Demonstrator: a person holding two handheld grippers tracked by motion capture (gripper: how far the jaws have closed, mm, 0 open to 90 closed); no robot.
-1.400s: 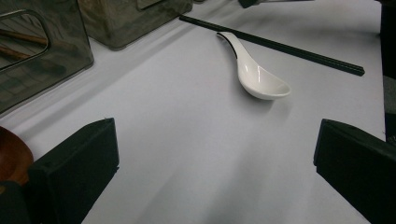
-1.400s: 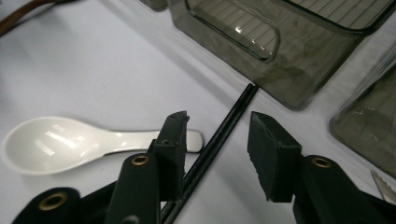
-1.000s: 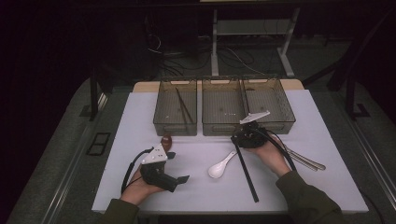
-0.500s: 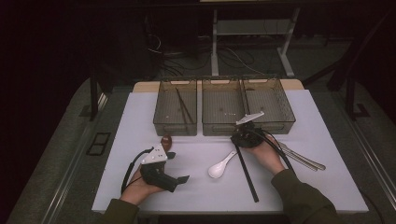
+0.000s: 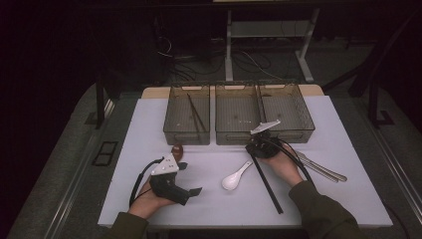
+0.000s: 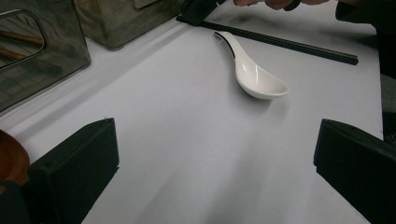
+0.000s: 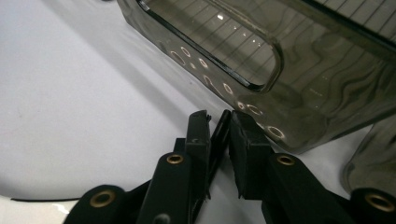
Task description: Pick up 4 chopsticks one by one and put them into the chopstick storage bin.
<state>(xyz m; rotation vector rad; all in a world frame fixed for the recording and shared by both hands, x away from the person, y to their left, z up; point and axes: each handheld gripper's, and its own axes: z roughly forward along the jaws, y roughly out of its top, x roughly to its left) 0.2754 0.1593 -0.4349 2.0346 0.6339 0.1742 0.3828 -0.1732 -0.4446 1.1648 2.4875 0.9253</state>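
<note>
The right hand-held gripper has just been closing; its jaws now pinch the far end of a black chopstick lying on the table, where earlier they stood wider. The left hand-held gripper is wide open, empty. A white spoon lies between them.
</note>
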